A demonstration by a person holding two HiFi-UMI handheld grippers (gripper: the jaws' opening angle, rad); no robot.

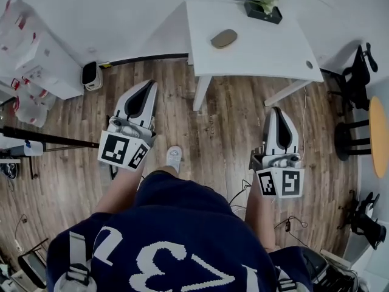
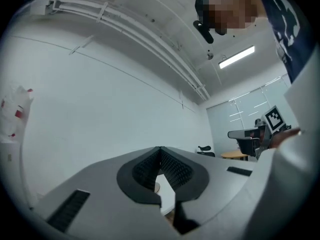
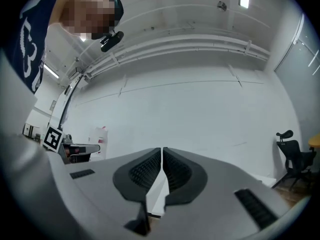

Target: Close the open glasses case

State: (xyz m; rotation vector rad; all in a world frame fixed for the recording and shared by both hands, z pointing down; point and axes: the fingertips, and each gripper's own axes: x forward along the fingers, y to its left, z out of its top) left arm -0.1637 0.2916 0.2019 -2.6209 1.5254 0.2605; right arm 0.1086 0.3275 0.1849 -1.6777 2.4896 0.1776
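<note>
A tan oval glasses case (image 1: 224, 38) lies on the white table (image 1: 261, 50) ahead of me, seen only in the head view; whether its lid stands open I cannot tell from here. Both grippers are held over the wooden floor, well short of the table. My left gripper (image 1: 149, 86) (image 2: 160, 149) points at the wall, its ribbed pads meeting at the tips with nothing between them. My right gripper (image 1: 275, 111) (image 3: 162, 149) is also shut and empty, with only a thin slit between its pads.
A black planter (image 1: 263, 11) with a green plant stands at the table's far edge. White shelving (image 1: 33, 53) and a small white bin (image 1: 91, 75) are at the left. A black office chair (image 1: 355, 72) and a round orange table (image 1: 378, 135) stand at the right. Cables (image 1: 243, 190) lie on the floor.
</note>
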